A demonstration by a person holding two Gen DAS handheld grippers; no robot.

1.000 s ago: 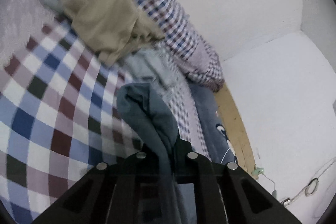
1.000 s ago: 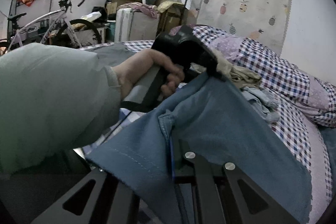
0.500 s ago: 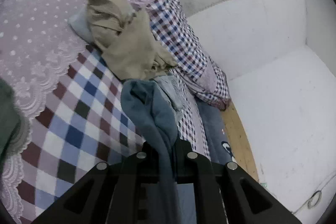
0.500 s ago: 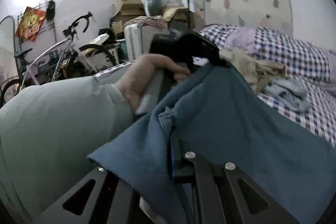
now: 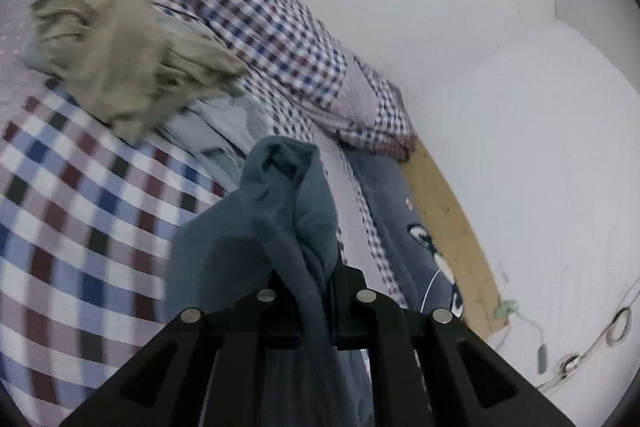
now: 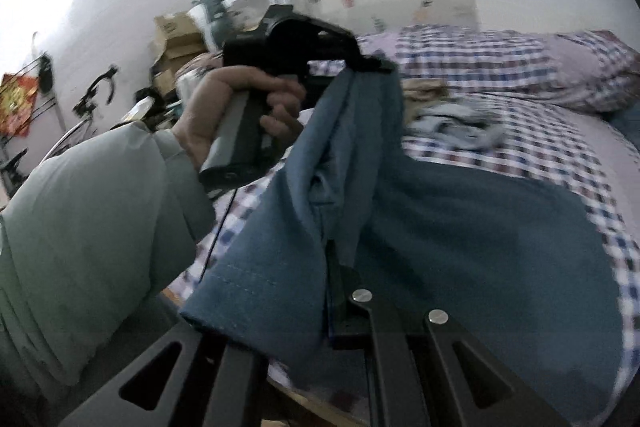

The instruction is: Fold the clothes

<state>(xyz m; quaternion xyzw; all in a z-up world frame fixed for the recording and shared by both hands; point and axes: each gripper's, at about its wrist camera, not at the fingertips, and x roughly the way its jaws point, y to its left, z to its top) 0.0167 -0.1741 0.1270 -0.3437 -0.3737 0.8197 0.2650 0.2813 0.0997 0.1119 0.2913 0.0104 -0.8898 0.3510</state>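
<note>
A blue shirt is stretched between both grippers above the checked bed. My left gripper is shut on a bunched part of the blue shirt, which spills up over its fingers. The right wrist view shows the left gripper held up in a hand, with cloth hanging from its tip. My right gripper is shut on the shirt near a sleeve hem. The shirt's lower part lies on the bed.
A beige garment and a pale blue garment lie heaped on the bed by the checked pillows. A wooden bed edge runs along the white wall. Boxes and a bicycle stand across the room.
Both grippers have swung with the shirt: the left gripper has risen in the right wrist view, and the shirt's lower part has spread onto the bed. Both grips have held.
</note>
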